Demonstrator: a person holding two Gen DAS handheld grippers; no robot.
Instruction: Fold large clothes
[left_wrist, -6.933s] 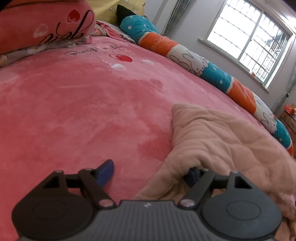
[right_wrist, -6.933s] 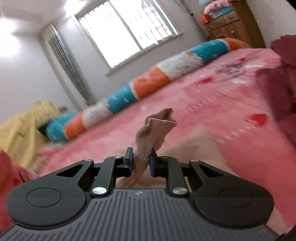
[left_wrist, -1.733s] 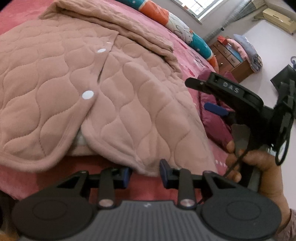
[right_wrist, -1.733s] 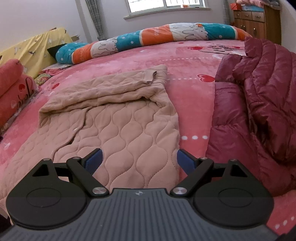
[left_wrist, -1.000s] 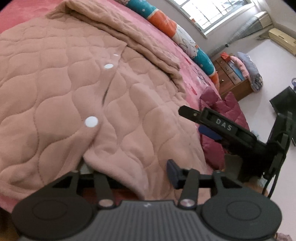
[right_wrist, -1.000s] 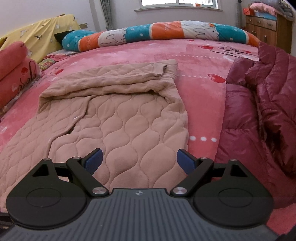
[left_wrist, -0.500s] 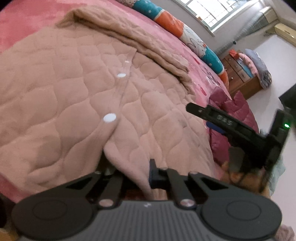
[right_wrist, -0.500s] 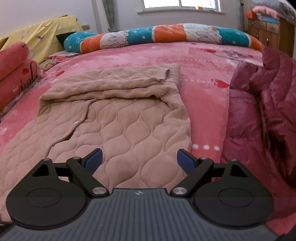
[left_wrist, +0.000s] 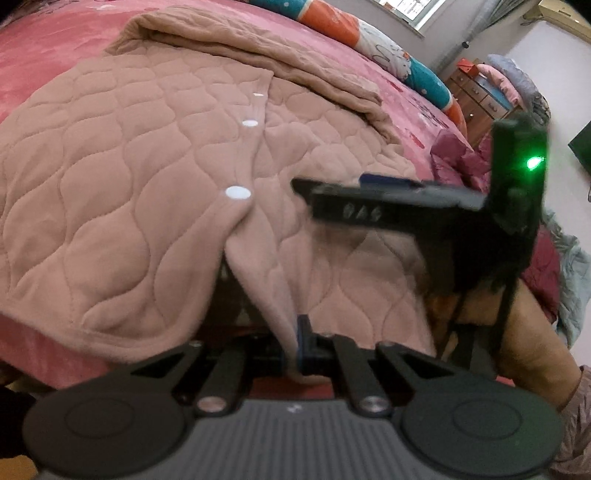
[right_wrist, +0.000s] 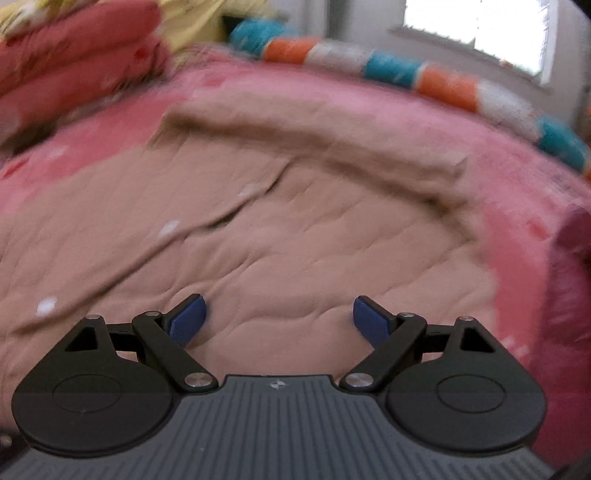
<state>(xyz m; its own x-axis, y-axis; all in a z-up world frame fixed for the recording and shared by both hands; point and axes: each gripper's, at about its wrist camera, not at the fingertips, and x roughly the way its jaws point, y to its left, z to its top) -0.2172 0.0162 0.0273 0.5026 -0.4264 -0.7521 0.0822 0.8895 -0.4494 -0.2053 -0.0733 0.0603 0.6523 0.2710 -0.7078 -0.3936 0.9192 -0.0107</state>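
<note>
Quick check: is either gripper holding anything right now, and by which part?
The left gripper is shut on the quilted jacket, at the bottom corner of its front flap. The right gripper is open above it, holding nothing.

Soft daylight from a blown-out window (right_wrist: 476, 26); right view motion-blurred, left sharper, both fisheye-bent at edges.

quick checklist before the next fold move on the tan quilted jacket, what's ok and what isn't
1. Left gripper shut on the jacket's front hem corner: ok, fabric is pinched between the pads.
2. Right gripper gripping the jacket: not ok, its jaws stand wide open above the fabric with nothing pinched.
3. Right gripper over the jacket and not the maroon coat: ok.
4. Jacket lying spread on the pink bedspread: ok, with one sleeve folded across the far side.
5. Exact spot under the right pads: cannot tell, the right wrist view is blurred.
</note>
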